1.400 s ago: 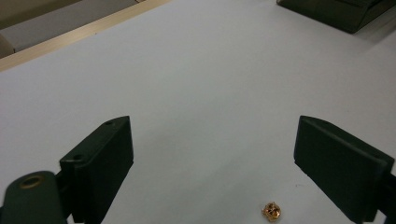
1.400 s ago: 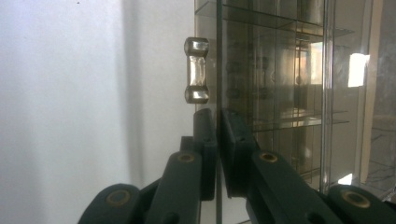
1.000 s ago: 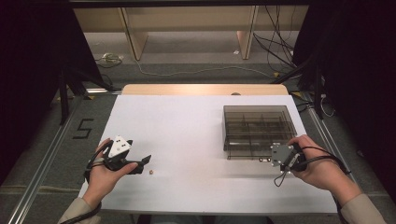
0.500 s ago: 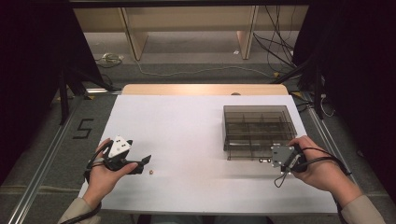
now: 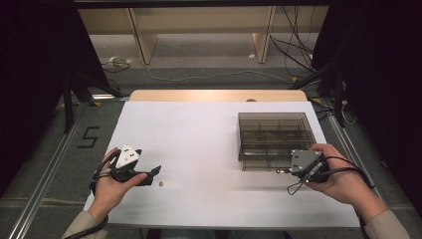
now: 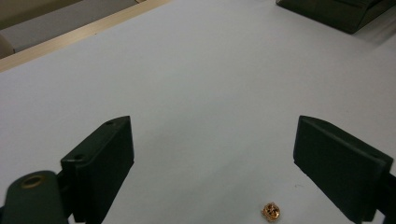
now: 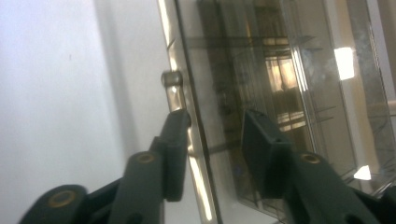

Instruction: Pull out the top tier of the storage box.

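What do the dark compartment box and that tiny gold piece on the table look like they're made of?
The compartment box looks like smoke-tinted clear plastic: its dividers show through the walls, and in the right gripper view its surface reflects lights glossily. The tiny gold piece seems to be brass-coloured metal, shiny and knobbly; it is too small to be sure.

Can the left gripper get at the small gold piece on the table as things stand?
Probably yes: the left gripper stands open, the small gold piece lies on the bare table just ahead of its jaws, nothing between.
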`<state>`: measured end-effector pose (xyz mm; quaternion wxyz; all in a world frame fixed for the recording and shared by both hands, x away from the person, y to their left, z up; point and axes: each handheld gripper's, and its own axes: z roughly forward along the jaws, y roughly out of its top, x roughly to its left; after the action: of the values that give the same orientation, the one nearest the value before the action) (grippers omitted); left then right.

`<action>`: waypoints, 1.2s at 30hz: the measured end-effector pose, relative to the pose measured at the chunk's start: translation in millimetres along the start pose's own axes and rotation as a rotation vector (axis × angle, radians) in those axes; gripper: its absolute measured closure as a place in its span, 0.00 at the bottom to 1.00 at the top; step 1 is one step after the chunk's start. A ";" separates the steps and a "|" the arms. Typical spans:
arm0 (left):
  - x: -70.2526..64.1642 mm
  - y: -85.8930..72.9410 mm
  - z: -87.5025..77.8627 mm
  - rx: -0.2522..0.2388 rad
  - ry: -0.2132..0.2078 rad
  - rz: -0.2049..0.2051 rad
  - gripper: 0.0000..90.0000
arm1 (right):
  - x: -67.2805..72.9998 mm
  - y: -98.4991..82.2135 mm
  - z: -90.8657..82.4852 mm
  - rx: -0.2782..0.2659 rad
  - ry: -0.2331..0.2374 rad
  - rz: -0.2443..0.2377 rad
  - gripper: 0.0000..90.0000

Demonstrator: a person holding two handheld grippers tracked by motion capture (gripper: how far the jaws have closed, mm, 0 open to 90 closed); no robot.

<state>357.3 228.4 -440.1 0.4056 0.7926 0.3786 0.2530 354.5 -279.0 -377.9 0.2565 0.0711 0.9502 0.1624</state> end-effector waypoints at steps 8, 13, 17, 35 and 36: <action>0.1 -0.1 0.0 -0.002 0.000 -0.002 0.13 | 5.3 5.5 6.9 -0.097 0.008 0.132 0.53; 0.3 -0.1 0.0 0.000 -0.001 -0.001 0.14 | 9.4 9.4 13.7 -0.155 0.011 0.191 0.43; 0.4 -0.4 -0.2 0.001 -0.001 -0.003 0.14 | 13.8 12.3 20.7 -0.192 0.007 0.205 0.40; 1.2 -2.1 -0.6 -0.005 -0.010 -0.005 0.14 | 29.7 33.1 35.5 -0.375 0.012 0.306 0.37; 1.3 -2.4 -0.6 -0.005 -0.011 -0.007 0.14 | 29.7 33.9 35.2 -0.378 0.010 0.309 0.37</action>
<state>356.6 230.7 -441.7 0.4103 0.7918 0.3783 0.2481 348.8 -231.2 -408.7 0.2324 0.1657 0.8820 0.3750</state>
